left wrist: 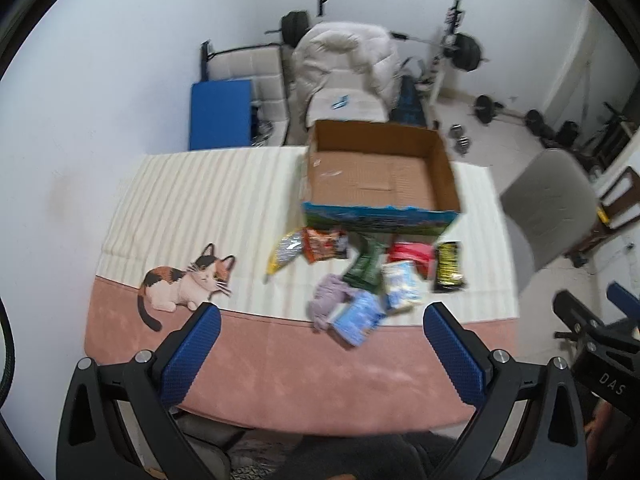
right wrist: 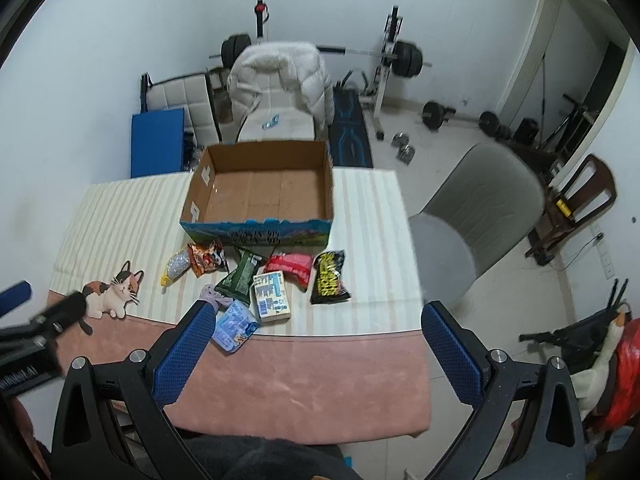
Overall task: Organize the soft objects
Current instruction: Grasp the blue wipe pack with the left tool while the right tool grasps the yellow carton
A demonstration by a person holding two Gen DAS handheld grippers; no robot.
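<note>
An open, empty cardboard box (right wrist: 260, 188) stands at the table's far side; it also shows in the left wrist view (left wrist: 376, 172). Several soft packets lie in front of it: a black-yellow bag (right wrist: 330, 278), a red pack (right wrist: 290, 266), a green pouch (right wrist: 240, 278), a pale tissue pack (right wrist: 272, 296), a light-blue pack (right wrist: 234, 326), an orange bag (right wrist: 206, 258), a silver-yellow bag (right wrist: 176, 266) and a lilac cloth (left wrist: 328, 294). My left gripper (left wrist: 320, 314) and right gripper (right wrist: 316, 312) are open, empty, above the near table edge.
The table wears a striped cream and pink cloth (right wrist: 300, 372) with a cat picture (right wrist: 114, 290). A grey chair (right wrist: 476, 216) stands at the right. A padded chair with a white jacket (right wrist: 280, 76), a blue mat (right wrist: 156, 140) and weights (right wrist: 404, 58) are behind.
</note>
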